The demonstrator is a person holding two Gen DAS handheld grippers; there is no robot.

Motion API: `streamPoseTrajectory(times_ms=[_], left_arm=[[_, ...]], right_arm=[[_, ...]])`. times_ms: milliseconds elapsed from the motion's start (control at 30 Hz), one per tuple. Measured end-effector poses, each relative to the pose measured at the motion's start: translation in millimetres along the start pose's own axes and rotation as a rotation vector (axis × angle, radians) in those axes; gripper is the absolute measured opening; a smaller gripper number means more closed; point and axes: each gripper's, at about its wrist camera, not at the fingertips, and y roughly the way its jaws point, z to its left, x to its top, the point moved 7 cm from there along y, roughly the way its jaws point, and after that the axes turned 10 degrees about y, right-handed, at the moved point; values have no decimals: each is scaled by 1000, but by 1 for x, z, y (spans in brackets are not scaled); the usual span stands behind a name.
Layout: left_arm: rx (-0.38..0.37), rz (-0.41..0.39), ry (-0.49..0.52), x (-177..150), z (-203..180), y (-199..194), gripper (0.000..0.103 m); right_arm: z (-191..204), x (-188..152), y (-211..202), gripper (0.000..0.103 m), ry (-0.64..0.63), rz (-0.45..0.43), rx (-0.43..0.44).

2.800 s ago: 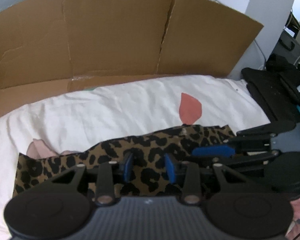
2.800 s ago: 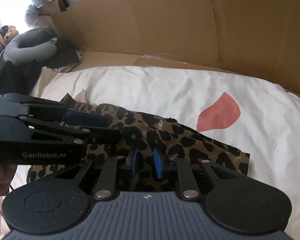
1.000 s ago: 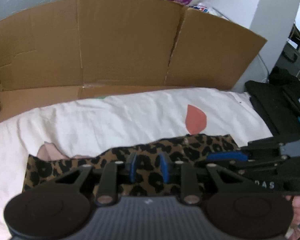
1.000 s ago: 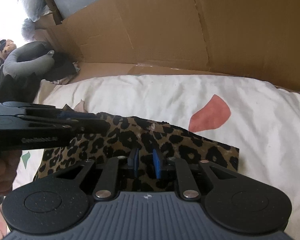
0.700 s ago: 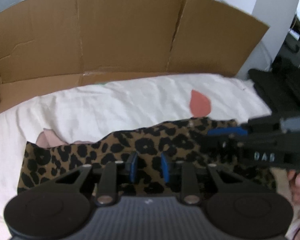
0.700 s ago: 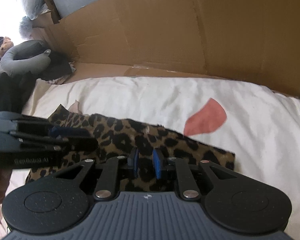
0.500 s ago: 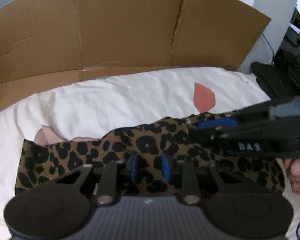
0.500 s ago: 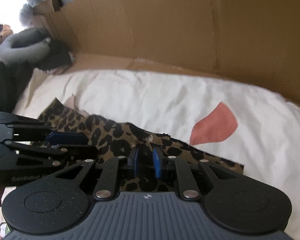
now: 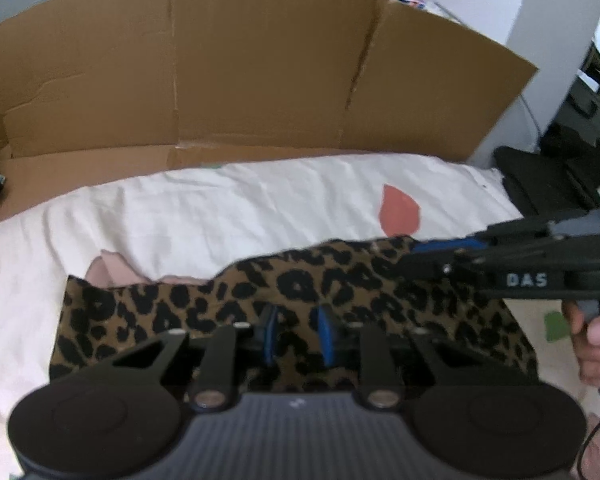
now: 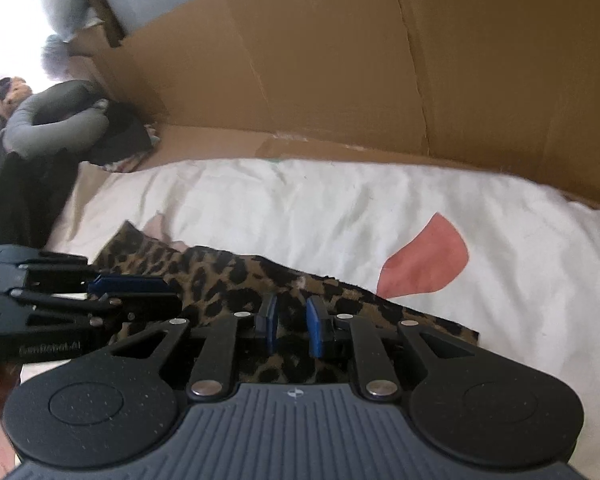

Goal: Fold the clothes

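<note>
Leopard-print garment (image 9: 340,280) lies as a long band across the near part of a white sheet (image 9: 220,208) spread on what looks like a bed, its long axis running side to side, parallel to the flattened cardboard (image 9: 260,60) that stands along the far edge. A pink piece of cloth (image 9: 108,270) peeks out from under its far left corner, and a salmon leaf-shaped patch (image 9: 400,214) on the sheet sits just beyond its far right edge. Left tongs (image 9: 296,334) and right tongs (image 10: 291,328) both reach over the near hem, side by side, each with its blue pads narrowly apart and patterned fabric between them; the left jaws have just been closing, and each pair appears to pinch a bunched hem, though the contact itself is hidden. A hand (image 9: 592,340) grips the handle at the right. Since the band lies straight ahead of both tongs, the fold most likely goes away from the person, near hem carried over toward the cardboard; neither hand is clearly nearer.
</note>
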Motion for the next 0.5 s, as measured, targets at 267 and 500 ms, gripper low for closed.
streamPoseTrajectory(times_ms=[267,500], left_arm=[[-47,-18,119,2,-38,4,23],[-41,14,195,-4,-49,19,24]], right_arm=[[14,-34,-28,25,-70,-13,-18],[14,-64,-42,25,-73,8,-28]])
